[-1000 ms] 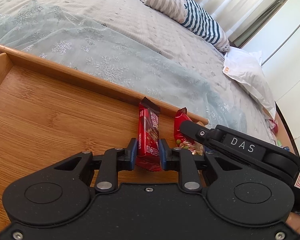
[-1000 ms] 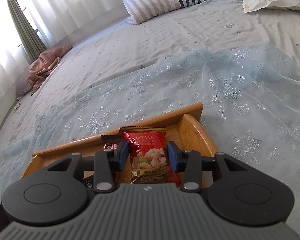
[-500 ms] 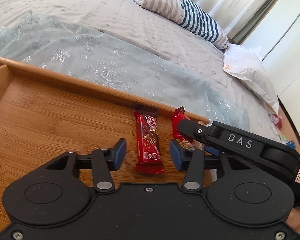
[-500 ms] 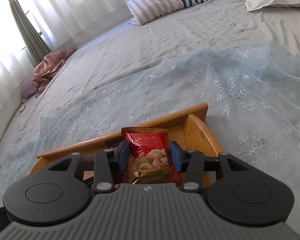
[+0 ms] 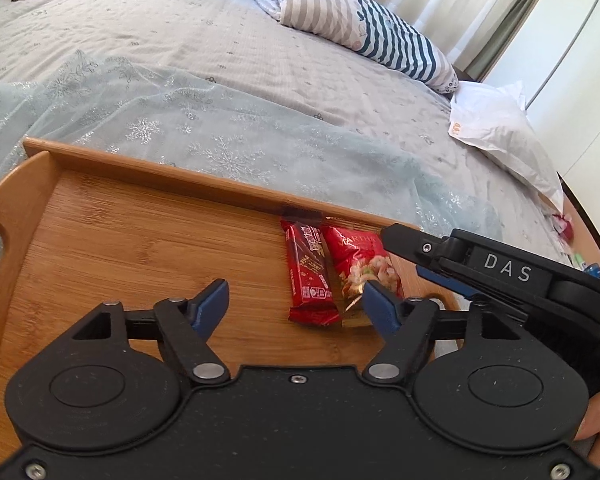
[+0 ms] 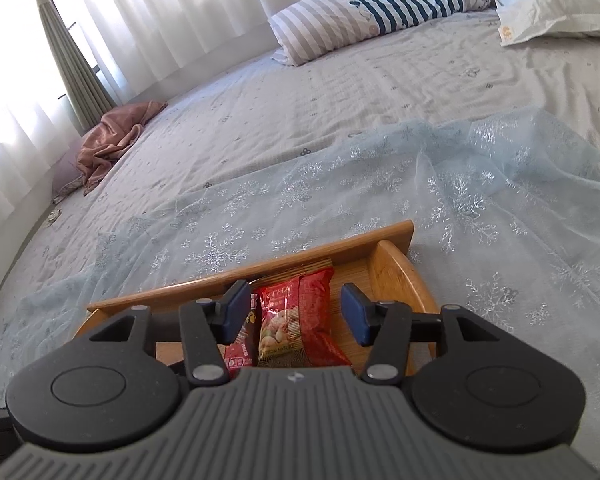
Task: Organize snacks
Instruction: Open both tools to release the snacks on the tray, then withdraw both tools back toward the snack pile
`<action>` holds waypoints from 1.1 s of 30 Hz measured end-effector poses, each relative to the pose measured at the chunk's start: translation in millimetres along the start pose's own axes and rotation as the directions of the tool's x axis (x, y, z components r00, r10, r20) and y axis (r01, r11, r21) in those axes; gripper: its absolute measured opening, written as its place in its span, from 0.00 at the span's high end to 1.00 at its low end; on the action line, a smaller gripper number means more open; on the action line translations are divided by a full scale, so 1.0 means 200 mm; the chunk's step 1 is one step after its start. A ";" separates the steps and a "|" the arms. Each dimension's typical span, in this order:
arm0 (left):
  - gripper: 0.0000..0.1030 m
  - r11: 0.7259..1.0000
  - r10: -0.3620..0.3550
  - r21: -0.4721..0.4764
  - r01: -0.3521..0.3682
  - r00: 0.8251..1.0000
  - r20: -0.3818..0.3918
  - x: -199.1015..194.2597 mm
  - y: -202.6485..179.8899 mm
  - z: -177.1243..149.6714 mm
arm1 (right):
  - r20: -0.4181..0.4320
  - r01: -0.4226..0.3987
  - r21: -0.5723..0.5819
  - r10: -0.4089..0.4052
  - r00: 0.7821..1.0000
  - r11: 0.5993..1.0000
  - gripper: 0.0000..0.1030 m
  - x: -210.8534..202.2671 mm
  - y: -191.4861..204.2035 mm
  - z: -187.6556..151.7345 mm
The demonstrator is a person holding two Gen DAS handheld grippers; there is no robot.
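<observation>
A bed [image 5: 228,60] with a grey quilted cover is seen, and a pale blue snowflake-patterned sheer cloth [image 6: 340,192] is spread over its near part. On that cloth a bamboo tray [image 5: 140,248] with a raised rim is set. Two snacks are laid side by side at the tray's far right corner, against the back rim: a red chocolate bar [image 5: 310,276] and, touching it on the right, a red nut packet [image 5: 360,264].

The left gripper [image 5: 294,302] is held over the tray with its jaws spread; they have just been opening, and the bar lies loose on the wood ahead of them, pinched by nothing. The right gripper [image 6: 296,312] is likewise spread, its jaws having just been opening, with the nut packet [image 6: 300,320] lying between the blue pads but not pressed by them.

The step in hand is judged to be the release of both snacks onto the tray. Next, both grippers would need to be lifted clear without the wrappers being dragged, and further snacks sought; none is shown nearby.
</observation>
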State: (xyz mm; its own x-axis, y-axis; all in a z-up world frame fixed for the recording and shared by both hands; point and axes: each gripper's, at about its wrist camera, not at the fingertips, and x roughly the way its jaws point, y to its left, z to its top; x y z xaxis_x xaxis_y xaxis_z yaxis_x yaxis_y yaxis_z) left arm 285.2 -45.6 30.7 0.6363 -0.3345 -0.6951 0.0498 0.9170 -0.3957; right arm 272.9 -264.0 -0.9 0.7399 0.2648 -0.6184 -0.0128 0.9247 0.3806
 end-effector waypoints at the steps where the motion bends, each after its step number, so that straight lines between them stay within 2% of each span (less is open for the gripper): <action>1: 0.27 1.000 0.000 0.008 0.000 1.000 0.003 -0.02 0.00 -0.01 | 0.006 -0.001 -0.010 0.001 1.000 1.000 0.34 -0.02 0.00 0.00; 14: 0.18 0.996 0.020 0.086 -0.024 0.999 0.043 -0.32 0.02 -0.18 | 0.051 -0.029 -0.117 0.035 0.998 0.993 0.26 -0.28 0.03 -0.13; 20: 0.15 0.986 0.031 0.159 -0.043 0.997 0.077 -0.45 -0.03 -0.28 | 0.061 -0.042 -0.170 0.053 0.997 0.984 0.20 -0.39 0.05 -0.22; 33: 0.10 0.972 0.004 0.234 -0.031 0.993 0.116 -0.68 -0.07 -0.50 | 0.130 -0.012 -0.310 0.055 0.990 0.951 0.13 -0.62 0.10 -0.42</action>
State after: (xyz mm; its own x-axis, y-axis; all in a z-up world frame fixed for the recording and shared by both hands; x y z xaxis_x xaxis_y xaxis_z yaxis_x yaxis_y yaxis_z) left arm 120.6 -35.2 71.0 0.7214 -0.3037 -0.6224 0.2088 0.9523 -0.2228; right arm 124.4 -255.1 24.4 0.8192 0.2778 -0.5017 -0.2301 0.9605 0.1561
